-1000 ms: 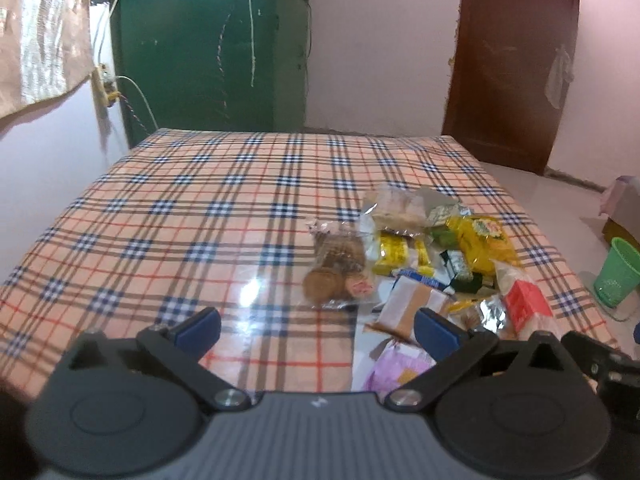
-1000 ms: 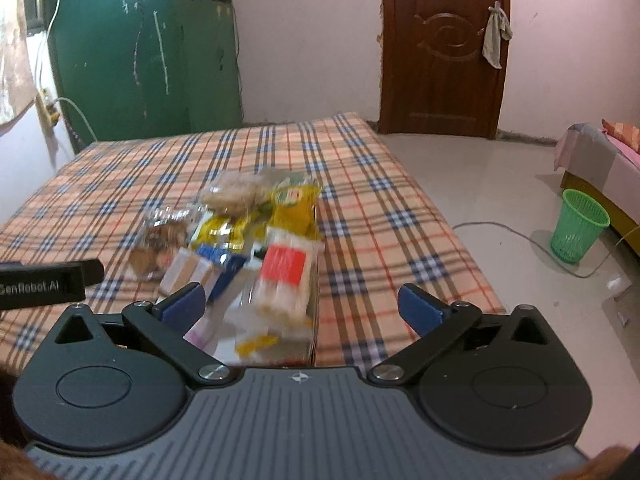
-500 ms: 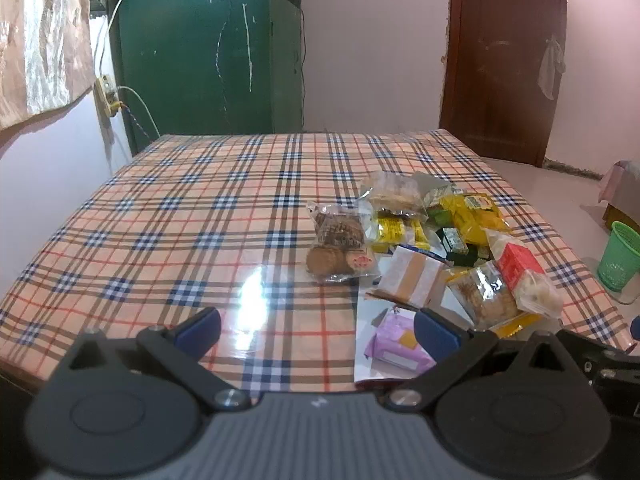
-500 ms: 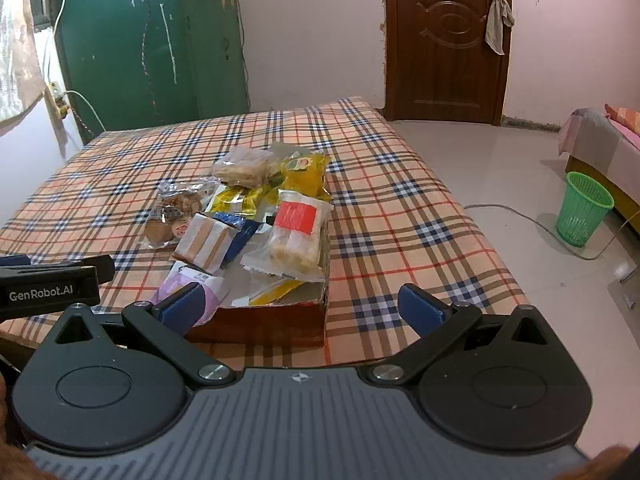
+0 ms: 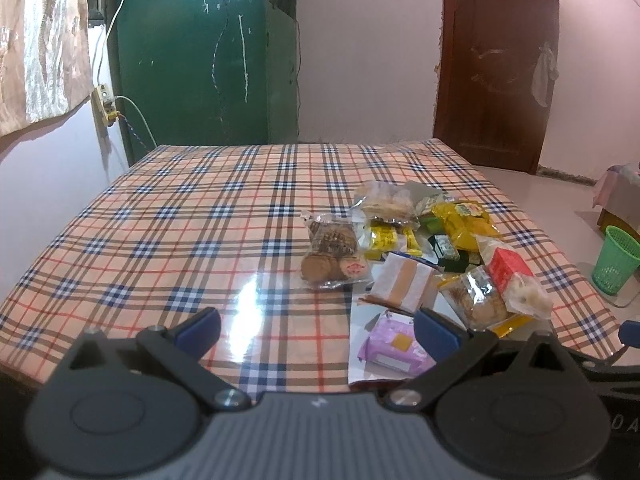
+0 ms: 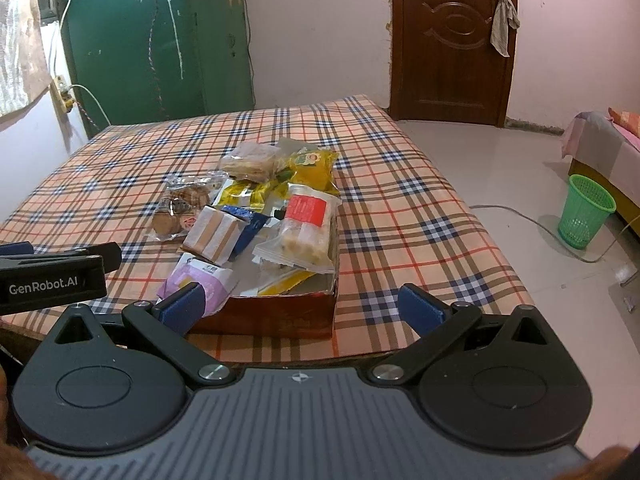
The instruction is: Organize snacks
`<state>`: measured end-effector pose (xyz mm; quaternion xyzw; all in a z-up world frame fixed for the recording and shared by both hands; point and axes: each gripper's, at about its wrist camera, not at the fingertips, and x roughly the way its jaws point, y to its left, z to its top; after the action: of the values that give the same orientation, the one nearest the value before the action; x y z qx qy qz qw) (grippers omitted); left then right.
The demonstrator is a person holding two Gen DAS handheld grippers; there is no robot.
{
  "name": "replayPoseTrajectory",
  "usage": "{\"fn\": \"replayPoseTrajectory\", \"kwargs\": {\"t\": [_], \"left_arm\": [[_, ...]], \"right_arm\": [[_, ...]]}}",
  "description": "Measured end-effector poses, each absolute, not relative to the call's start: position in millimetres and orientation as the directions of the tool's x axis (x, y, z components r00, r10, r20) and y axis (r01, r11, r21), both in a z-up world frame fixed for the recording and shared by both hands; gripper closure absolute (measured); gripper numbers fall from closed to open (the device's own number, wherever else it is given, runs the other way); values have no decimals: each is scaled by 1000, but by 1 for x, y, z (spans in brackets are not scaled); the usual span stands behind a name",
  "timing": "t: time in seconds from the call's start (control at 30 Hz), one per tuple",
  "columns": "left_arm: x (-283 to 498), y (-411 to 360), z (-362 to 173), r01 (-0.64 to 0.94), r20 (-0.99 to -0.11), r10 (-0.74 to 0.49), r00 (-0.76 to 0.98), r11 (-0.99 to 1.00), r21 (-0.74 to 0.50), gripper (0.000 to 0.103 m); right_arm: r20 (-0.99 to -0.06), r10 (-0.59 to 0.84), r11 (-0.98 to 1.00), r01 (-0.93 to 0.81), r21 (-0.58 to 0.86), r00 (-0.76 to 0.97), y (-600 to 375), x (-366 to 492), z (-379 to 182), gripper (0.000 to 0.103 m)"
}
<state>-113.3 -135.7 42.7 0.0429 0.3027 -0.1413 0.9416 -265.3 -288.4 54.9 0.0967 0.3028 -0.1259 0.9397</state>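
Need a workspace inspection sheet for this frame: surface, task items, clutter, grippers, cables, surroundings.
Surface: table under a plaid cloth, glare patch near the front edge.
Job's things: snack packets heaped in and around a shallow cardboard box at the near right; cookie bag lies on the cloth left of the box; purple packet at the box's front; red-label packet on top of the heap.
Clutter: nothing seen apart from the snacks.
Grippers: left gripper and right gripper both open, empty, held short of the table's near edge.
Cables: white cord from a wall socket; another cable on the floor.
Surroundings: green door, brown door, green basket on the floor.
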Motion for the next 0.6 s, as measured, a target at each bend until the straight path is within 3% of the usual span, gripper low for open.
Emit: {"fn": "replayPoseTrajectory", "kwargs": {"t": [0.6], "left_arm": [[-117, -137, 45, 302, -560, -246, 791, 953, 8, 1]], "right_arm": [[-589, -166, 955, 278, 104, 791, -287, -261, 53, 0]]}}
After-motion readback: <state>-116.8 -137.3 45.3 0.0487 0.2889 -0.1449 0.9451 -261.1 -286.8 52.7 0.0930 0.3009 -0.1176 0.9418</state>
